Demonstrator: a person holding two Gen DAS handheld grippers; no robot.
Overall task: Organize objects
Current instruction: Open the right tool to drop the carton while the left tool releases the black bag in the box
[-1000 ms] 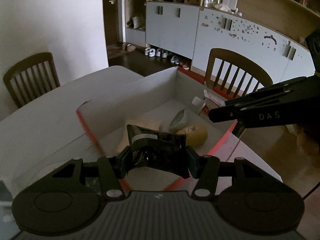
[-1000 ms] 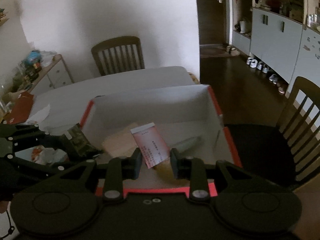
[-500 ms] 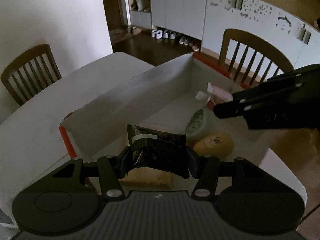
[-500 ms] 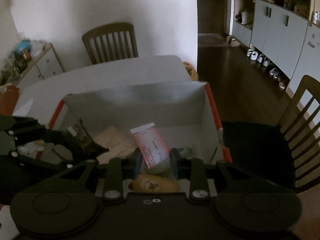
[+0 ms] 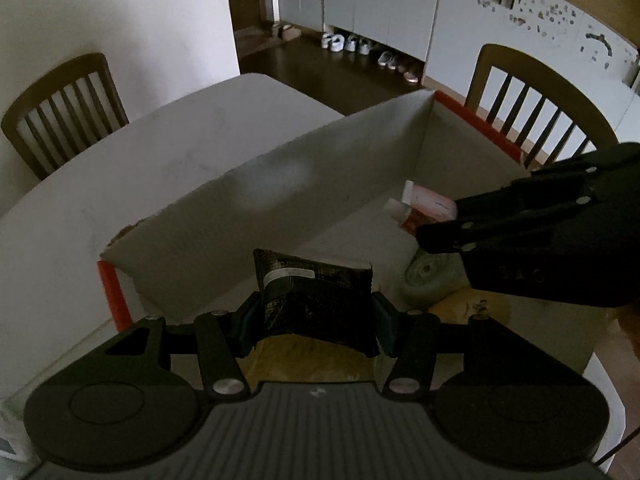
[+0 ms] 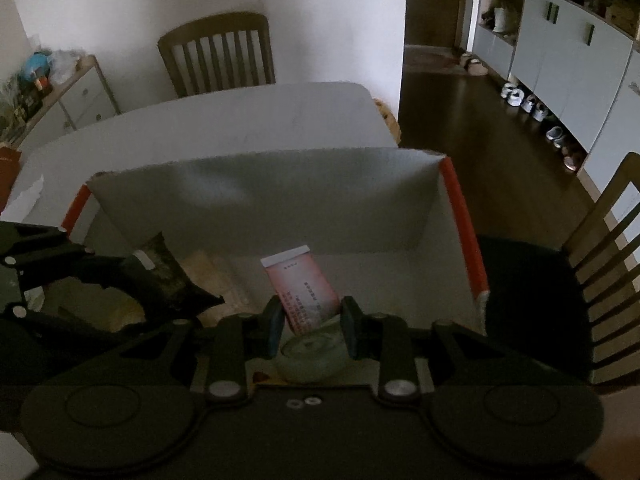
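Pink packet (image 6: pixel 306 286) with white top edge and printed text.

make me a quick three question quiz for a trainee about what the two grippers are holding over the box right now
1. True or false: the left gripper is empty.
2. What does the right gripper hold? A) a pink and white packet B) a spoon C) a shoe
3. Fill in: both grippers hang over the open ____ with red edges.

Key
1. False: its jaws are closed on a dark packet.
2. A: the pink packet stands between its pads.
3. box. A pale round container and a yellow item already lie inside it.
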